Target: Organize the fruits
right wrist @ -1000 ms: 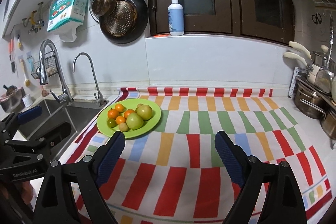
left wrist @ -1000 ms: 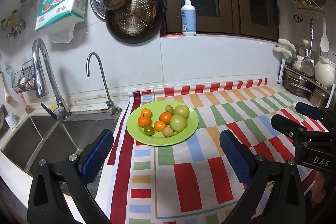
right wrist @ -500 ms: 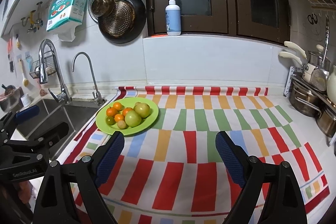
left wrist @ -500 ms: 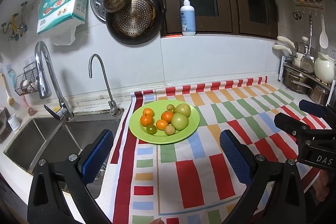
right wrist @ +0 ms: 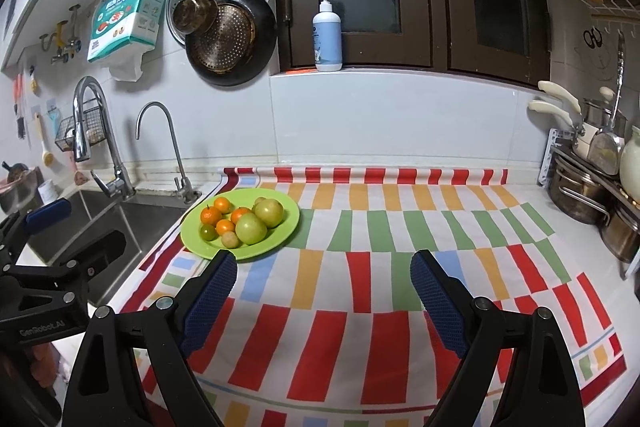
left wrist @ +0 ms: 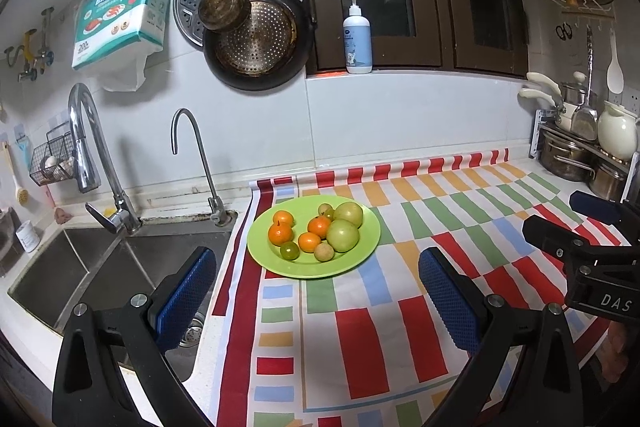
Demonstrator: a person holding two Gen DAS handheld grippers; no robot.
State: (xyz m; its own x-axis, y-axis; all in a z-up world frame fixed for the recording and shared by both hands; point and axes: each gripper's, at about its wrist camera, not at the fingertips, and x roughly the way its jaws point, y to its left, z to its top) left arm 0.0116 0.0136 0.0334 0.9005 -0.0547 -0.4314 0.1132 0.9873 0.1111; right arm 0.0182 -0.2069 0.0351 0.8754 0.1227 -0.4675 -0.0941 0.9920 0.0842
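Observation:
A green plate (left wrist: 360,259) (right wrist: 286,231) sits on the striped cloth beside the sink. It holds several small oranges (left wrist: 279,232) (right wrist: 211,215), two large green fruits (left wrist: 342,235) (right wrist: 251,228) and a few small green and yellowish ones. My left gripper (left wrist: 316,291) is open and empty, held above the counter in front of the plate. My right gripper (right wrist: 324,287) is open and empty, to the right of the plate over the cloth. Each gripper shows at the edge of the other's view.
A steel sink (left wrist: 100,267) with two taps (left wrist: 200,163) lies left of the plate. Pots and a rack (right wrist: 592,187) stand at the right end of the counter. Pans (left wrist: 256,39) hang on the wall. A soap bottle (left wrist: 357,39) stands on the sill.
Both grippers have drawn back and risen slightly; the plate sits a little farther away in both views. Both stay open and empty.

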